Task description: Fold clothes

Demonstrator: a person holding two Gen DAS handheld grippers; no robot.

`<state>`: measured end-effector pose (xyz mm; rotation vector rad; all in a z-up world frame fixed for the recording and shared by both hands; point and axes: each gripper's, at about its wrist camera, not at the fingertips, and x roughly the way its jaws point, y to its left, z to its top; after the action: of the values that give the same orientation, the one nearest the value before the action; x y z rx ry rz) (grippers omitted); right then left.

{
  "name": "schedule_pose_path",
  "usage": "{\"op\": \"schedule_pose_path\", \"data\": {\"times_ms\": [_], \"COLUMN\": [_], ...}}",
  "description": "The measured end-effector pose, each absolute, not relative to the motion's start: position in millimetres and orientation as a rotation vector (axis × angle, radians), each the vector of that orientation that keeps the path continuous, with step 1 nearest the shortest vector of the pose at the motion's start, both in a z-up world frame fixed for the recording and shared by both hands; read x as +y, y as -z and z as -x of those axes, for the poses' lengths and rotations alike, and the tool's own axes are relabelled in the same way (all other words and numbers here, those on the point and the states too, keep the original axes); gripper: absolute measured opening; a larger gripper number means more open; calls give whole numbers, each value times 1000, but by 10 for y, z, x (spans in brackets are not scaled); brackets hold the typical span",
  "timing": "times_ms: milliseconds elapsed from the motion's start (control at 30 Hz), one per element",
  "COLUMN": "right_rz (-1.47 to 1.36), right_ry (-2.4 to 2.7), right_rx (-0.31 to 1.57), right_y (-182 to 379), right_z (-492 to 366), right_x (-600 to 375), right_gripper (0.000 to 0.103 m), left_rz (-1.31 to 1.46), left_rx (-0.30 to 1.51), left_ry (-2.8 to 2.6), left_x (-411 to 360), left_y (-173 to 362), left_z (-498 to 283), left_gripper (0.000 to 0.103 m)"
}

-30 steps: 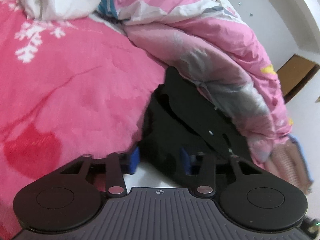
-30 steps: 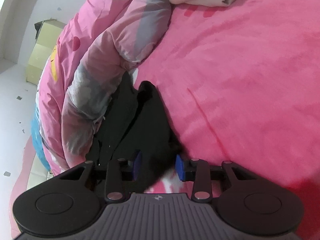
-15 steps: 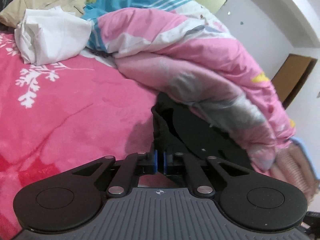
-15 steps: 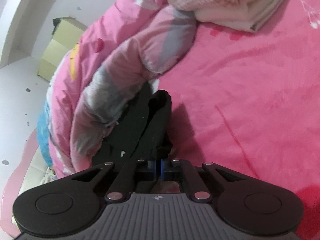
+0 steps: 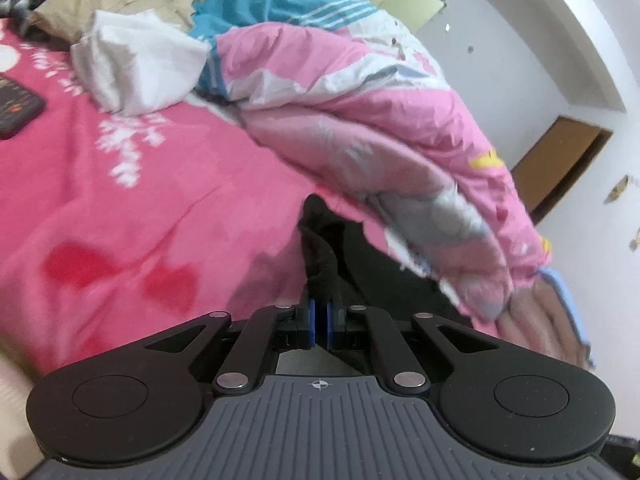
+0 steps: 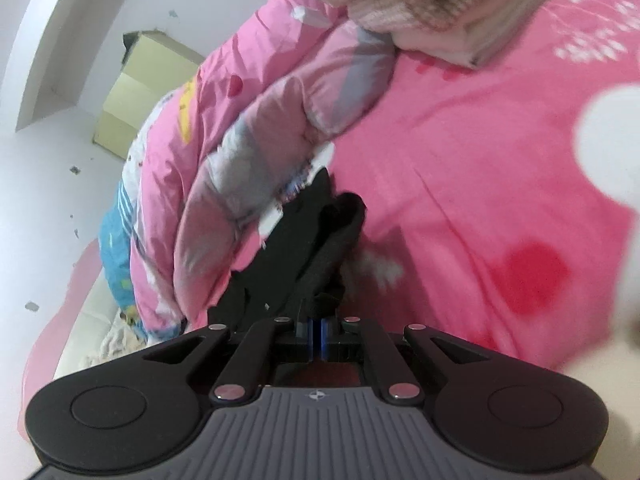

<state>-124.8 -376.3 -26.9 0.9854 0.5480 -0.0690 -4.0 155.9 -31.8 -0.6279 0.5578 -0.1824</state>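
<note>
Pinching an edge of the black fabric garment (image 5: 320,248), the left claw (image 5: 319,316) is closed tight; the right claw (image 6: 317,330) is likewise clamped on it (image 6: 320,240). It lies on the bed's pink sheet (image 5: 140,200) beside a rumpled pink quilt (image 5: 380,128).

Your clearance: open pink bed sheet (image 5: 168,208); bunched quilt (image 5: 380,132) walls one side; folded white cloth (image 5: 136,68) beyond.

In the left wrist view, the garment (image 5: 320,248) lies on the bed (image 5: 160,208) just ahead of the gripper (image 5: 319,320), the rumpled quilt (image 5: 380,128) to its right, folded cloth (image 5: 136,64) far left, a remote (image 5: 16,108) at the left edge.
</note>
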Motion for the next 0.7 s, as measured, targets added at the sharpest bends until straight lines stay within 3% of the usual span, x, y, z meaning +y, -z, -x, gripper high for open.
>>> {"op": "schedule_pose_path", "data": {"times_ms": [200,300,433,467,600,700], "right_rz": [-974,-953,-932,-936,-977,-1034], "right_ry": [102,144,201,208,211,169], "right_rx": [675,725,684,664,601,589], "right_y": [503,561,450,423,367,394], "right_z": [1473,1473,1574,1595,1602,1479], "right_x": [-3672,-3685,-3767,-3799,-3914,-3942], "right_gripper": [5,12,35,38,39,40], "left_rz": [604,604,612,610,650,742], "left_rx": [734,704,599,575,573,625], "left_ry": [191,146,116,119,208,259], "left_x": [1693,1805,1953,1973,1911,1887], "left_y": [659,669,536,498,424,516], "left_z": [200,266,348,350,104,-189], "left_gripper": [7,14,36,37,48,49]}}
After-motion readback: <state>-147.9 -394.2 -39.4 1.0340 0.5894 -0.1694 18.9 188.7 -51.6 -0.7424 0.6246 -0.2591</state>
